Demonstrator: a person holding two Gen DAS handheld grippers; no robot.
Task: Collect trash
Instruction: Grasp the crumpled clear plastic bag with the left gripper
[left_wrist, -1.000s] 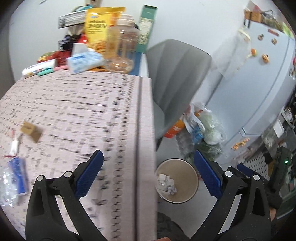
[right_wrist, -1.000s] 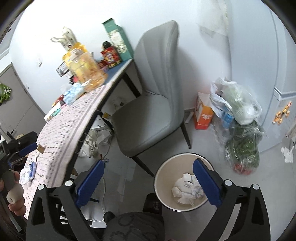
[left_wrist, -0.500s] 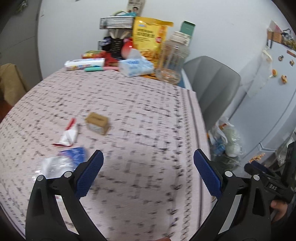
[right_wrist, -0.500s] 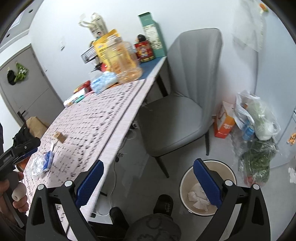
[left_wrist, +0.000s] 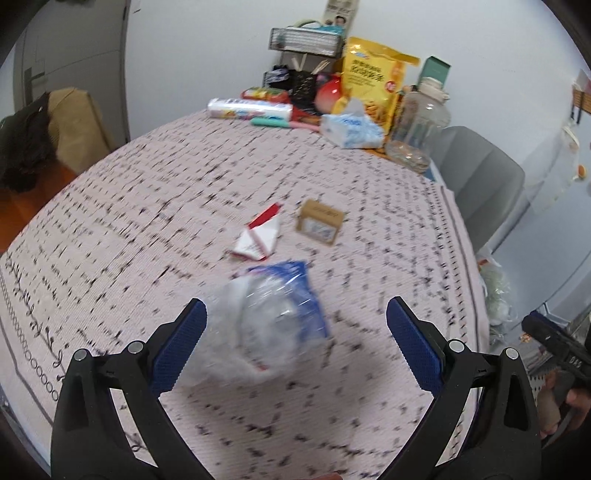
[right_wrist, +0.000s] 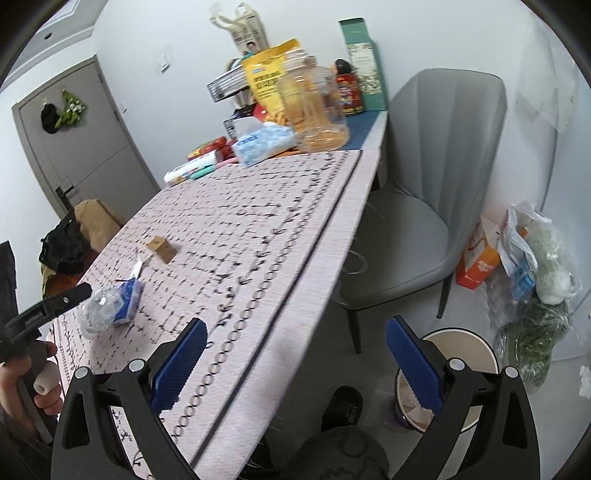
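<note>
L claw is held spread wide, nothing gripped; a crumpled clear plastic bottle w/ blue label lies on the patterned surface between its fingers, contact not clear due to blur. Beyond it, a red-white wrapper & small brown box are seen. R claw is spread too, empty, above surface edge; bin on floor at right.

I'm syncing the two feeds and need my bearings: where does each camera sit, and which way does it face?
Left wrist: on the left gripper, facing down over the table at the crushed bottle; open jaws show, and the other hand at the right edge.
Right wrist: on the right gripper, off the table's edge, facing along it, with the bin below; open jaws, a shoe.
Shared: bottle, small box, chair.
</note>
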